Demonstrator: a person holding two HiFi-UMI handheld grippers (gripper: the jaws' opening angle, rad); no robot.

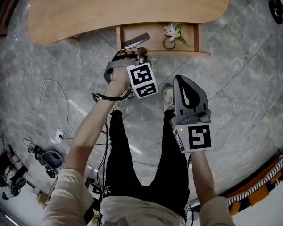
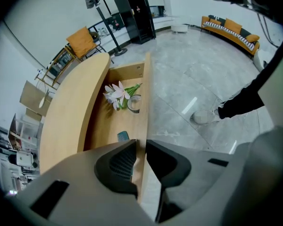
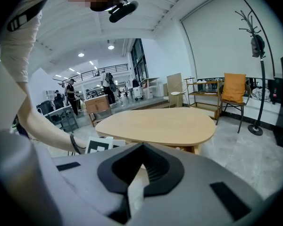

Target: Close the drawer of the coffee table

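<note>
The light wooden coffee table (image 1: 132, 6) spans the top of the head view. Its drawer (image 1: 196, 36) stands pulled out below the tabletop at upper centre. My left gripper (image 1: 139, 48) points steeply down at the drawer's near left corner, jaws clamped across the top edge of the front panel (image 2: 142, 112). My right gripper (image 1: 185, 81) hangs lower right of centre, well apart from the drawer, jaws pressed together on nothing. Inside the drawer lie pale flowers (image 1: 173, 31), a small glass (image 1: 169, 43) just beside them, and a small teal object (image 2: 123, 136).
</note>
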